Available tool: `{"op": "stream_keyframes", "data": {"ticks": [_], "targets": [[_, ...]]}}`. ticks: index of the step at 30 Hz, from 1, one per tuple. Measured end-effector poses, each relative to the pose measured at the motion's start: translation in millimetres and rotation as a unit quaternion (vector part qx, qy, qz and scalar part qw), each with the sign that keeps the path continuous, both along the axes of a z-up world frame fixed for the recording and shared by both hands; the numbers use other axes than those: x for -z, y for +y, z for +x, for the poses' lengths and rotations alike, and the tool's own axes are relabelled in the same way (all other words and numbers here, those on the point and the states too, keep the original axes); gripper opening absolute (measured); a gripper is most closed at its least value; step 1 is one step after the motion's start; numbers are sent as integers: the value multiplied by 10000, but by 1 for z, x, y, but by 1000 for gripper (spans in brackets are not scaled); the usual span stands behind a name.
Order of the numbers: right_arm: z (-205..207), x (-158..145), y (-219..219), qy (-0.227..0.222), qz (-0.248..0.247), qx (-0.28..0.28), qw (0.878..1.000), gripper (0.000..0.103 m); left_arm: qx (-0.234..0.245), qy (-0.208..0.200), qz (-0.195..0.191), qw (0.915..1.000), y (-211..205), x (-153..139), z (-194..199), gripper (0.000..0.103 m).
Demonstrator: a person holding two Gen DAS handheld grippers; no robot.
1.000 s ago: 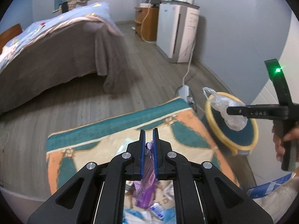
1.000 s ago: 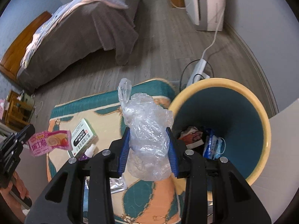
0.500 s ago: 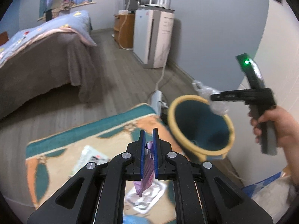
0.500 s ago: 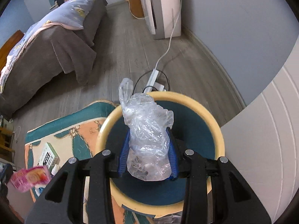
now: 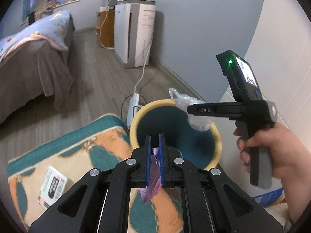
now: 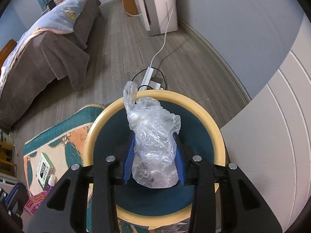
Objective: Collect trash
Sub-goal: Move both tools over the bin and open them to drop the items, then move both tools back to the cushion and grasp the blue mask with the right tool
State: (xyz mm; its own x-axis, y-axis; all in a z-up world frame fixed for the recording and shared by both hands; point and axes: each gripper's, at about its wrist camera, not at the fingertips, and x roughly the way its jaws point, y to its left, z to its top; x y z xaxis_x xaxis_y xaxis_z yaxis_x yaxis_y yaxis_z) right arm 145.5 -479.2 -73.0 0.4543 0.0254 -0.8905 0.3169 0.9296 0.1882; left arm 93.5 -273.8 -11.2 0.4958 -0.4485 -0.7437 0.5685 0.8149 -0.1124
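Right tongs (image 6: 153, 163) clenched on a crumpled clear plastic bag (image 6: 153, 136), held directly over the mouth of the teal bin (image 6: 194, 101) with the yellow rim; bag's knotted tip reaching up past the far rim. Seen from the left wrist view, same bag (image 5: 196, 114) hanging over the bin's far right rim (image 5: 136, 120), gripped by the right tongs (image 5: 194, 110), right hand (image 5: 272, 155) wrapped round the handle. Bin interior dark; contents cannot be made out.

Left tongs (image 5: 155, 151) clenched on a thin purple wrapper (image 5: 153, 182), dangling below the blue pads, just at the bin's near rim and over the rug's right edge. On the patterned rug (image 5: 93, 147), beside the bin: a white and black box (image 5: 52, 186) near the left edge. From the right wrist view, that box (image 6: 43, 169) lying near the rug's left edge, a small purple-capped bottle (image 6: 51, 180) just beside it, and a pink packet (image 6: 36, 203) at the near left corner.
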Motion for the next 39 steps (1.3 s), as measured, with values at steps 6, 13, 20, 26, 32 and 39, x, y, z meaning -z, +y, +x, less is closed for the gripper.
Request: {"op": "stream_keyframes", "data": {"ticks": [6, 13, 20, 26, 32, 39], "targets": [[-1, 1, -2, 141, -210, 57, 9997, 36, -134, 310, 38, 9994, -19, 19, 20, 9], [-2, 7, -12, 208, -40, 193, 9996, 36, -57, 603, 178, 9980, -44, 43, 28, 9], [-1, 10, -12, 225, 3, 137, 9997, 36, -55, 571, 225, 9981, -50, 50, 28, 9], [2, 13, -11, 270, 45, 100, 9996, 42, -402, 570, 471, 9964, -36, 56, 36, 39], [3, 14, -6, 318, 30, 32, 9995, 67, -587, 349, 455, 9966, -24, 48, 36, 70], [-1, 4, -5, 242, 32, 177, 9995, 89, -931, 357, 446, 9940, 0, 49, 33, 87]]}}
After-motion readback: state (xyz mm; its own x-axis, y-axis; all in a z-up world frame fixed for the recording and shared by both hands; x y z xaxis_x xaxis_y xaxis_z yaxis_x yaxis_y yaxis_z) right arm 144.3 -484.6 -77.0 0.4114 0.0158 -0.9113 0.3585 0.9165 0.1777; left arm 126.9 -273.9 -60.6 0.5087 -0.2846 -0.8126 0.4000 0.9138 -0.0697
